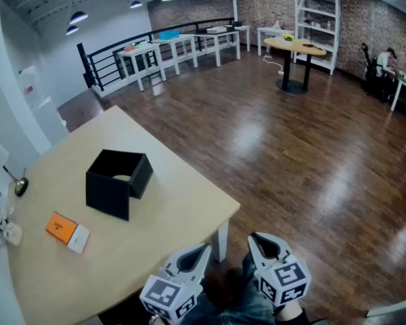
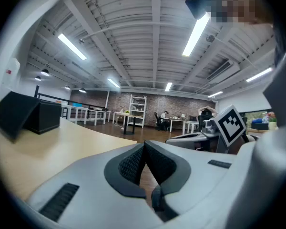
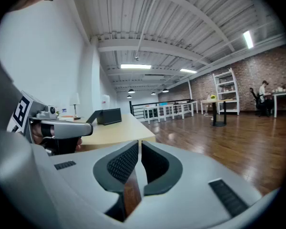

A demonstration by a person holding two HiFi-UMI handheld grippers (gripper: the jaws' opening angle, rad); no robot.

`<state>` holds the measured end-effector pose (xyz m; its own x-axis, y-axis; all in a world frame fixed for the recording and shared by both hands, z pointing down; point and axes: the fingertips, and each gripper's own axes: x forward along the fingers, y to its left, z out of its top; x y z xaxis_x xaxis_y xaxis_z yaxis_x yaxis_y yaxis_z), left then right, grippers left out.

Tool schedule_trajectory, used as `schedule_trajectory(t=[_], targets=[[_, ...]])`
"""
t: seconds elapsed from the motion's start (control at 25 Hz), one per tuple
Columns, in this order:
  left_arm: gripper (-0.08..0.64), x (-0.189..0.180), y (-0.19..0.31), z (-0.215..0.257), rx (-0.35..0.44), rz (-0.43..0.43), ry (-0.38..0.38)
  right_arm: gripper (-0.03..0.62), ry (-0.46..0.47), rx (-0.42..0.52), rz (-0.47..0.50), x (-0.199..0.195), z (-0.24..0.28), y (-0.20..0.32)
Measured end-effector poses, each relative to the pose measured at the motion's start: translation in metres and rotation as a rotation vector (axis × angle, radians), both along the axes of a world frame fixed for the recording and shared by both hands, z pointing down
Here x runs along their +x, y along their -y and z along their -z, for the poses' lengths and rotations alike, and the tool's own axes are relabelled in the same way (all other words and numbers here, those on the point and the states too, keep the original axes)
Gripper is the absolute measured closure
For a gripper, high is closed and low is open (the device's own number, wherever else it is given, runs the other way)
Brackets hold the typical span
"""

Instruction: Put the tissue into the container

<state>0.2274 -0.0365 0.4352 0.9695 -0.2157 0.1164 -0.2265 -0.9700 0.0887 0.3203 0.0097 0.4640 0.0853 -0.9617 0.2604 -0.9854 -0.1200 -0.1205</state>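
A black open-topped container (image 1: 118,181) stands on the pale wooden table (image 1: 169,202), with something pale showing inside it (image 1: 124,178). An orange and white tissue pack (image 1: 66,231) lies on the table to its near left. Both grippers hang low off the table's near edge, over the person's lap. My left gripper (image 1: 203,250) is shut and empty, and so is my right gripper (image 1: 254,238). The left gripper view has the shut jaws (image 2: 144,145) with the container (image 2: 33,116) far left. The right gripper view has the shut jaws (image 3: 139,143) and the container (image 3: 107,116) beyond.
A spoon (image 1: 18,183) and small items (image 1: 3,230) lie at the table's left edge by the wall. Dark wooden floor (image 1: 291,147) spreads to the right. A round table (image 1: 294,46), a white shelf (image 1: 318,26) and white benches by a railing (image 1: 162,49) stand far off.
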Motion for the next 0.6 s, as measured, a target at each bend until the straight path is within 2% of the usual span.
schedule_trajectory(t=[0.16,0.28,0.4,0.6], targets=[[0.56,-0.041,0.017,0.018,-0.008,0.045,-0.003,0.563,-0.017,0.012,0.094,-0.048,0.012,0.033],[0.56,-0.078,0.032,0.036,-0.006,0.111,-0.04,0.563,-0.028,0.03,0.194,-0.092,0.024,0.058],[0.56,-0.12,0.053,0.047,0.027,0.217,-0.053,0.563,-0.044,0.053,0.304,-0.137,0.038,0.082],[0.56,-0.206,0.09,0.049,0.04,0.434,-0.039,0.563,-0.059,0.078,0.472,-0.209,0.054,0.122]])
